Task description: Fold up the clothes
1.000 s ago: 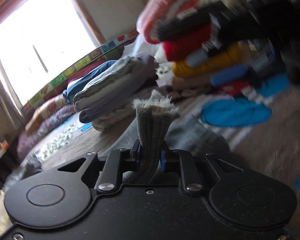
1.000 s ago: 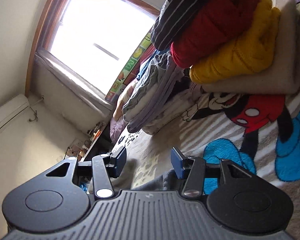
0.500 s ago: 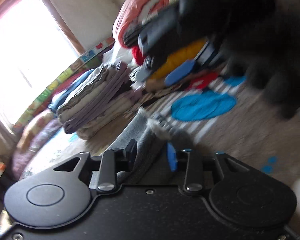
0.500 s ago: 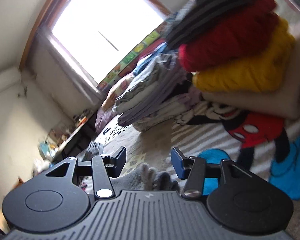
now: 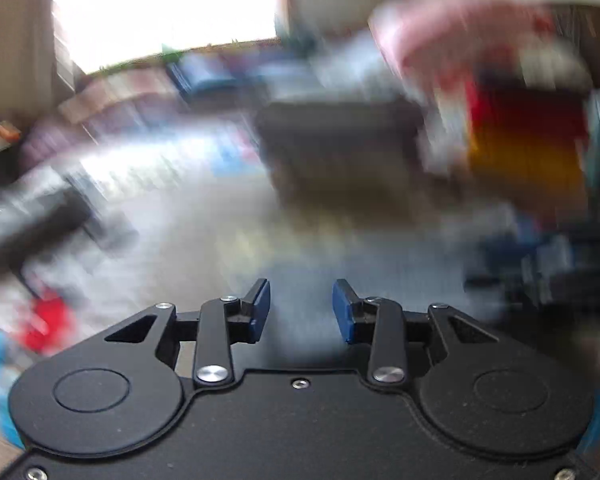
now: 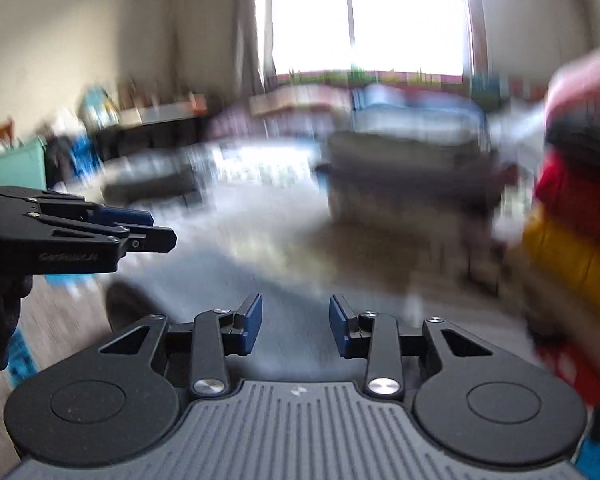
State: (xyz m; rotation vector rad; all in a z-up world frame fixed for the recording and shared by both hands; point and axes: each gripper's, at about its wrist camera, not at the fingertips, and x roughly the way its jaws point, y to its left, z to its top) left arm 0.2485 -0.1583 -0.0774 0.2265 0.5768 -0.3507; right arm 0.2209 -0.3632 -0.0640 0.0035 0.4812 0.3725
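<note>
Both views are heavily blurred by motion. My left gripper (image 5: 301,309) is open and empty above the bed; it also shows from the side in the right wrist view (image 6: 140,228), at the left. My right gripper (image 6: 295,326) is open and empty. A blurred grey cloth (image 6: 284,280) lies on the bed just ahead of the right gripper's fingers. A stack of folded clothes, red and yellow among them (image 6: 576,224), stands at the right; it also shows in the left wrist view (image 5: 528,148).
A second pile of folded grey linen (image 6: 408,168) lies further back on the bed. A bright window (image 6: 368,12) is behind it. Cluttered shelves (image 6: 140,120) line the left wall. A patterned blanket (image 5: 40,320) covers the bed.
The left gripper let go of the grey ribbed cloth and opened. Both grippers swung fast to a level heading facing the window; the right stayed open.
</note>
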